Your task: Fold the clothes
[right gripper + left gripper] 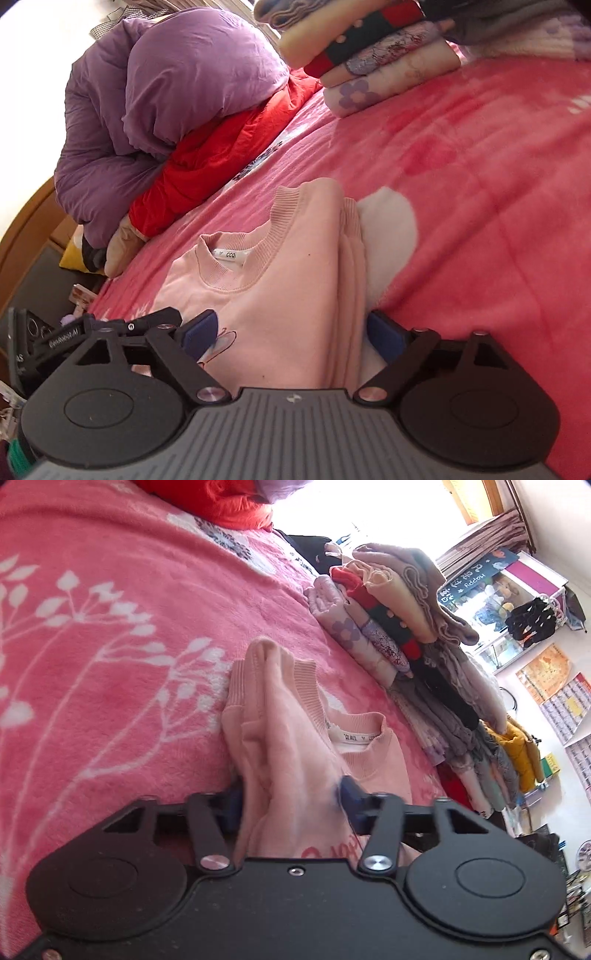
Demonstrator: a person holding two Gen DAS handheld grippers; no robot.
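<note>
Between the blue pads of my left tongs (291, 805) sits a bunched fold of the pink sweatshirt (295, 746); the pads stand narrow and touch the cloth on both sides, so I have it gripped. From there the garment runs forward, a ribbed cuff and sleeve heaped up just ahead of the tongs, the neckline with its label to their right.

My right tongs (291, 334) stand wide, with the same pink sweatshirt (288, 277) lying between the pads; whether either pad presses it I cannot tell. Its folded sleeve edge runs straight ahead, close beside the right pad, and the collar lies ahead and left.

Both tongs work low over the bed, on a pink blanket (110, 646) with white plant prints. Left of my left tongs the blanket lies open and flat, with plenty of room. To their right a stack of folded clothes (399, 627) lines the bed's edge. Far ahead and left of my right tongs a purple quilt (166, 81) sits on a red one (221, 147); to the right the blanket is open.
</note>
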